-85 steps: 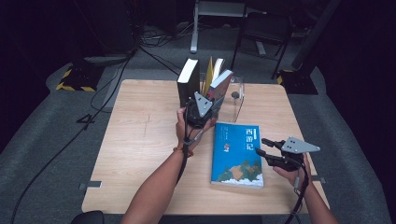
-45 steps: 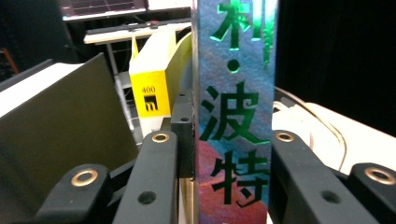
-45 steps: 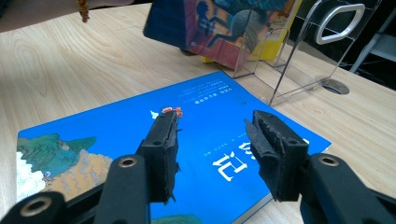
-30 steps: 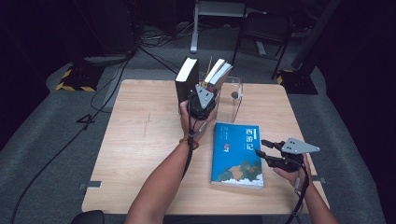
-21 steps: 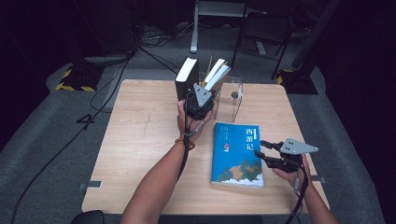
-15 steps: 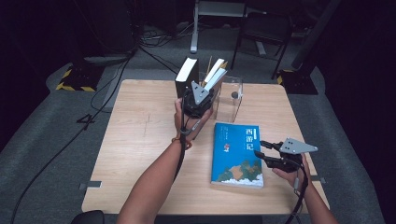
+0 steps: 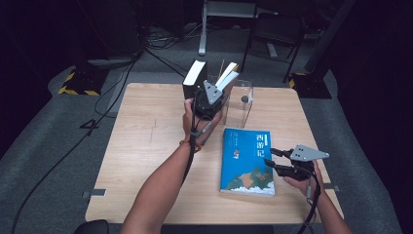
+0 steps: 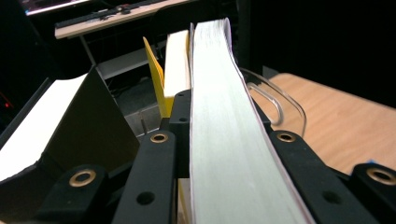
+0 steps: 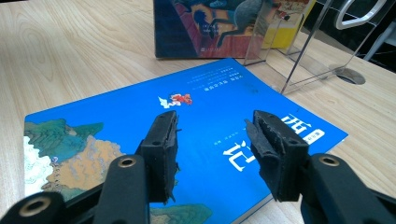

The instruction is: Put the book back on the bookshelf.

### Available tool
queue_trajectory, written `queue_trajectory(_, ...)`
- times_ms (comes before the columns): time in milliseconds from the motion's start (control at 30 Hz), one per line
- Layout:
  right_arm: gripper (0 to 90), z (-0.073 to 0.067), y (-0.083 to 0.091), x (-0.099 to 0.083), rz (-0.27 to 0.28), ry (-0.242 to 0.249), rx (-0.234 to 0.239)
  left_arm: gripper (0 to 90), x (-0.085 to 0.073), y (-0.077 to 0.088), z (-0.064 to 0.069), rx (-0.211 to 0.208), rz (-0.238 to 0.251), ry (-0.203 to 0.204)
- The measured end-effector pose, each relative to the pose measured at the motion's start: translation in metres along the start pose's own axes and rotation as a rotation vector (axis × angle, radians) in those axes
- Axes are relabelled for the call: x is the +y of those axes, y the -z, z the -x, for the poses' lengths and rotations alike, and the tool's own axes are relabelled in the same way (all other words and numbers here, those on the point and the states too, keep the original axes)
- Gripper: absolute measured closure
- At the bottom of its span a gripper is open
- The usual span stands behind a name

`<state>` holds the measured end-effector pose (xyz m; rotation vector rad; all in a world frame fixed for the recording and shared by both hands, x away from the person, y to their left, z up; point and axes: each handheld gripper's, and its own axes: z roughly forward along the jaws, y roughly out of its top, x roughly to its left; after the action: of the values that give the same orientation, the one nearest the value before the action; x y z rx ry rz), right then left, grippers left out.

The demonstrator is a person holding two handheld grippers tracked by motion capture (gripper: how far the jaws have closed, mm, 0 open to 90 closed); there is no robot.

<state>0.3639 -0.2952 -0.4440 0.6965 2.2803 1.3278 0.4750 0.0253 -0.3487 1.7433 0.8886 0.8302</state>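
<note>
Books are the business here, and I count four on the table [image 7: 146,126]. One blue book [image 7: 248,163] lies flat near the front right, cover up. Three stand at the back by the clear plastic stand [image 7: 242,100]: a dark book [image 7: 194,80] upright on the left, a thin yellow book [image 8: 154,70] behind, and a pale-edged book [image 8: 224,140] leaning between them and the stand. The left gripper [image 7: 210,100] has that leaning book right now, its jaws pressed on both covers, page edges running up between them in the left gripper view; they have just been closing a touch further on it. Over on the right, the right gripper [image 7: 273,158] hovers at the blue book's right edge, jaws apart, nothing between them, the cover showing through the gap in the right gripper view. Two grippers, then: one clamped, one gaping.
</note>
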Motion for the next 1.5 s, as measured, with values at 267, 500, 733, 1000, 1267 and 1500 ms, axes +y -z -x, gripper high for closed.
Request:
queue_trajectory(267, 51.5, 0.002, 0.001, -0.001, 0.003, -0.006, 0.003, 72.7, 0.015, -0.020, -0.003, 0.027, 0.013, 0.018)
queue_trajectory(500, 51.4, 0.003, 0.001, -0.002, 0.004, -0.007, 0.006, 72.4, 0.027, -0.034, -0.004, 0.034, 0.040, 0.016)
queue_trajectory(733, 51.4, 0.003, 0.003, -0.002, 0.009, -0.007, 0.006, 72.1, 0.024, -0.047, -0.006, 0.059, 0.032, 0.033)
queue_trajectory(1000, 51.3, 0.004, 0.003, -0.003, 0.005, -0.007, 0.007, 69.9, 0.027, -0.043, -0.002, 0.050, -0.012, -0.038)
queue_trajectory(1267, 51.1, 0.003, 0.002, -0.002, -0.002, -0.004, 0.014, 68.4, 0.032, -0.036, -0.007, 0.022, -0.065, -0.069)
queue_trajectory(1500, 50.8, 0.002, -0.001, -0.003, -0.025, 0.001, 0.030, 69.1, 0.041, -0.032, -0.004, -0.014, -0.166, -0.114)
